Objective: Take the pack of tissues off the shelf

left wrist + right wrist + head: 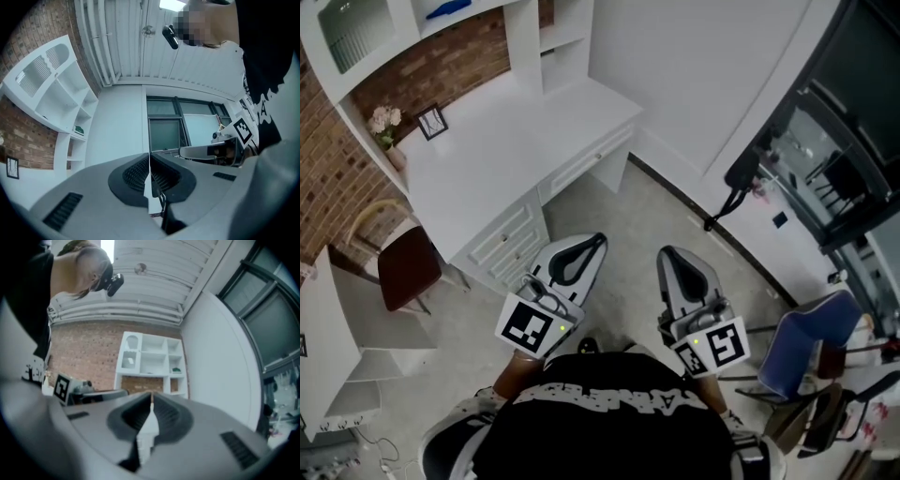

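Head view: both tongs closed on nothing, low in front of the person and well apart from the shelf.
The left tongs (592, 244) and right tongs (673, 258) sit side by side at lower centre, each with its jaws pressed together and nothing between them. Toward the upper left is the white worktop (506, 141), with the white shelf (401, 17) above it. Which item there is the pack of tissues cannot be told. A blue thing (448, 9) lies in a middle compartment, and the right gripper view shows a small green thing (176, 370) in the narrow right-hand column.
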`<state>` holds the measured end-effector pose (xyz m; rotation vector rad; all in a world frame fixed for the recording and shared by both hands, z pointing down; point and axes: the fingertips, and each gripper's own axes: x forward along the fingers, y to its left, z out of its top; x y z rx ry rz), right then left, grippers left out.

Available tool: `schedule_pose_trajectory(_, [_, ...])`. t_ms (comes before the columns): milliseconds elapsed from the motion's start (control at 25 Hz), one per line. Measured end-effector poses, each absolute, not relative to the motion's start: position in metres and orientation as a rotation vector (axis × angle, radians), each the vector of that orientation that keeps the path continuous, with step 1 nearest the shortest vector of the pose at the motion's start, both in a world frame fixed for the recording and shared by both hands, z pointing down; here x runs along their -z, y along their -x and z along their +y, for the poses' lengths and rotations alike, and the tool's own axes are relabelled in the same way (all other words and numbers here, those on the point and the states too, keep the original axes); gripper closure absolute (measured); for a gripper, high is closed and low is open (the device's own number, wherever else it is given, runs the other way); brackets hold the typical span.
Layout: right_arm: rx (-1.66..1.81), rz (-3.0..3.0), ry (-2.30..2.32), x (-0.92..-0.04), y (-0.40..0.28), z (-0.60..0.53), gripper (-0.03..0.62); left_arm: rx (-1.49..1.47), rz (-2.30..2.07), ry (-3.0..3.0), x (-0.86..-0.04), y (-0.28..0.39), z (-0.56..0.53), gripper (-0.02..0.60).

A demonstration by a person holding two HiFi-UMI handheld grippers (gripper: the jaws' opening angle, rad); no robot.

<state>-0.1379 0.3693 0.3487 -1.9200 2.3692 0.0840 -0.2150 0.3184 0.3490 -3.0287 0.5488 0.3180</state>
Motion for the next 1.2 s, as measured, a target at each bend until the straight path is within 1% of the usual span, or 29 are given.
schedule_pose_trajectory(160, [-0.082,2.356,1.947,-0.349,0.131,0.372,0.56,-0.327,0.531,3.043,-0.351,0.211,0.319,0.543])
schedule_pose_trajectory(360, [-0.081,2.384,1.918,-0.349,0.122,0.354,0.56,-0.295,0.628,3.017,-0.355,0.218,0.308,0.543])
schedule_pose_trajectory(800, [-0.052,2.56,1.638,-0.35,0.145,0.275,0.56,-0.208,0.925,2.926,-0.361,0.247,0.253,0.541])
schedule_pose_trajectory(1200, [-0.052,2.617,1.462,-0.341,0.127,0.215,0.56,-0.134,1.107,2.83,-0.352,0.239,0.21,0.541])
